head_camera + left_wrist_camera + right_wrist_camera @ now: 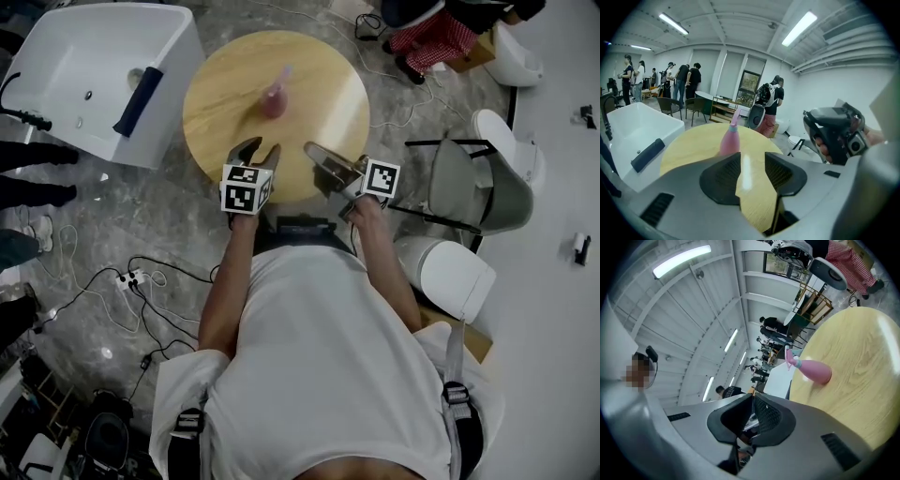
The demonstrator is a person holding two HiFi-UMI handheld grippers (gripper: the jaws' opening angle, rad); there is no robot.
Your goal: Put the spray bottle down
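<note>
A pink spray bottle (275, 97) stands upright on the round wooden table (225, 112), past the middle of it. My left gripper (258, 150) hovers over the table's near edge, well short of the bottle. Its jaws stand apart with nothing between them. In the left gripper view the bottle (730, 139) rises beyond the gap of that gripper (753, 161). My right gripper (312, 150) is beside it over the near edge, jaws closed together and empty. The right gripper view, rolled sideways, has the bottle (813, 370) on the table (862, 362), far from the gripper (752, 397).
A white bathtub (94, 75) with a dark blue bar (138, 100) on its rim stands left of the table. White toilets (455, 272) and a chair (450, 178) crowd the right. Cables (141, 281) lie on the floor. Several people stand at the far side of the room.
</note>
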